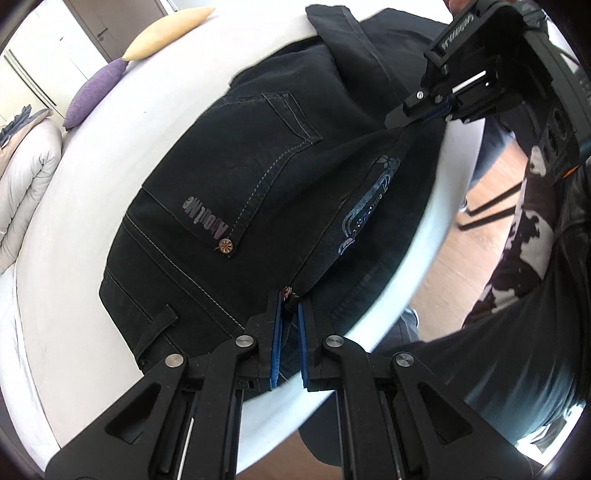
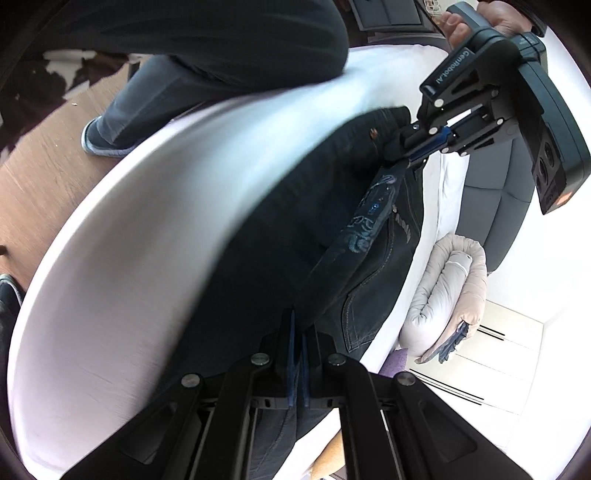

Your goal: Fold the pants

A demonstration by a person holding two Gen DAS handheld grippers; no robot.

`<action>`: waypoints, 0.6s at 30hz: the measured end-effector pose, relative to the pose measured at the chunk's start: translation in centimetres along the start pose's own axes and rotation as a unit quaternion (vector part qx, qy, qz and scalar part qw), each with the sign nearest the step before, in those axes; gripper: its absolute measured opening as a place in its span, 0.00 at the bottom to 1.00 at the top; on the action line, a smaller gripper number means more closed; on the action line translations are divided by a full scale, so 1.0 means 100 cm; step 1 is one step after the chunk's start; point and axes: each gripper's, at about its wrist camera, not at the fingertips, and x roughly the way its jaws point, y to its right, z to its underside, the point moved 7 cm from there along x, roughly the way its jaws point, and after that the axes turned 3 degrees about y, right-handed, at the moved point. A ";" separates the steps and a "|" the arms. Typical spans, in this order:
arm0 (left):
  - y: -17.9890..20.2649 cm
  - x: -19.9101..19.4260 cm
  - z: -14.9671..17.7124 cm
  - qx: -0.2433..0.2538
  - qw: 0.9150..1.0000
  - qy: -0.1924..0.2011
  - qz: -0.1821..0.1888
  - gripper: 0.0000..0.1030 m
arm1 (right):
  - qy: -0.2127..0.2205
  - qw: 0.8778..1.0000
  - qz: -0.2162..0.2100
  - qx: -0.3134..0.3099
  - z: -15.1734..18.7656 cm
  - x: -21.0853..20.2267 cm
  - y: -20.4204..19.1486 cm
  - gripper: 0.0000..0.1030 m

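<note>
Black jeans (image 1: 236, 192) lie on a white bed (image 1: 92, 206), back pocket with the "AboutMe" print up. My left gripper (image 1: 290, 306) is shut on the jeans' waistband edge near the bed's edge. My right gripper (image 1: 400, 120) is shut on the same raised edge further along, so the printed strip (image 1: 369, 206) is stretched between the two. In the right wrist view the right gripper (image 2: 297, 328) pinches the jeans (image 2: 295, 229), and the left gripper (image 2: 397, 149) grips the far end of the printed strip (image 2: 365, 218).
A purple pillow (image 1: 96, 92) and a yellow pillow (image 1: 166, 33) lie at the bed's far side. A rolled grey duvet (image 2: 447, 291) lies on the bed. The person's legs (image 2: 147, 99) stand on the wooden floor (image 1: 461, 236) beside the bed's edge.
</note>
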 end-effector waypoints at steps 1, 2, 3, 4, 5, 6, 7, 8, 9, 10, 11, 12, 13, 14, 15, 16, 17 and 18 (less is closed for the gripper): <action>0.004 -0.002 0.011 -0.002 1.000 -0.001 0.001 0.07 | 0.000 1.000 -0.002 0.000 -0.005 -0.005 -0.003 0.03; 0.008 -0.001 0.013 -0.006 1.000 -0.002 0.002 0.07 | 0.000 1.000 -0.004 0.000 -0.010 0.000 0.004 0.03; 0.007 -0.001 0.016 -0.009 1.000 -0.002 0.003 0.07 | 0.002 1.000 -0.005 0.002 -0.012 -0.001 0.005 0.03; 0.007 0.001 0.022 -0.012 1.000 -0.001 0.004 0.07 | 0.002 1.000 -0.005 0.004 -0.015 -0.012 -0.005 0.03; 0.008 0.000 0.026 -0.014 1.000 -0.001 0.004 0.07 | 0.003 1.000 -0.006 0.007 -0.017 -0.011 -0.003 0.03; 0.007 0.000 0.030 -0.016 1.000 0.001 0.006 0.07 | 0.002 1.000 -0.009 0.011 -0.017 -0.010 -0.002 0.04; 0.008 0.000 0.032 -0.016 1.000 0.001 0.006 0.07 | 0.001 1.000 -0.011 0.015 -0.018 -0.010 -0.006 0.04; 0.006 -0.001 0.034 -0.017 1.000 0.002 0.006 0.07 | 0.001 1.000 -0.013 0.018 -0.015 -0.007 -0.007 0.04; 0.008 0.001 0.036 -0.019 1.000 0.002 0.006 0.07 | 0.000 1.000 -0.015 0.020 -0.015 -0.004 -0.007 0.04; 0.007 0.001 0.038 -0.021 1.000 0.002 0.007 0.07 | 0.000 1.000 -0.019 0.023 -0.015 -0.001 -0.008 0.04; 0.009 0.004 0.038 -0.026 1.000 0.003 0.008 0.07 | -0.002 0.999 -0.022 0.026 -0.014 0.002 -0.009 0.04; 0.006 0.003 0.039 -0.030 0.999 0.004 0.008 0.07 | -0.003 0.999 -0.023 0.028 -0.017 0.002 -0.011 0.04; 0.005 0.004 0.040 -0.036 0.999 0.006 0.007 0.08 | -0.003 0.999 -0.023 0.031 -0.017 0.005 -0.011 0.06; 0.002 0.003 0.040 -0.043 0.999 0.009 0.003 0.10 | -0.003 0.999 -0.025 0.038 -0.016 0.008 -0.011 0.06; 0.001 0.002 0.040 -0.054 0.998 0.015 0.000 0.11 | -0.004 0.998 -0.026 0.049 -0.015 0.011 -0.009 0.07; -0.001 -0.001 0.040 -0.058 0.998 0.017 -0.001 0.11 | -0.005 0.998 -0.027 0.061 -0.015 0.012 -0.007 0.07; -0.001 -0.004 0.040 -0.059 0.998 0.019 -0.005 0.11 | -0.007 0.997 -0.029 0.075 -0.015 0.013 -0.005 0.07; -0.001 -0.011 0.040 -0.058 0.998 0.021 -0.011 0.11 | -0.009 0.995 -0.031 0.091 -0.014 0.014 -0.002 0.07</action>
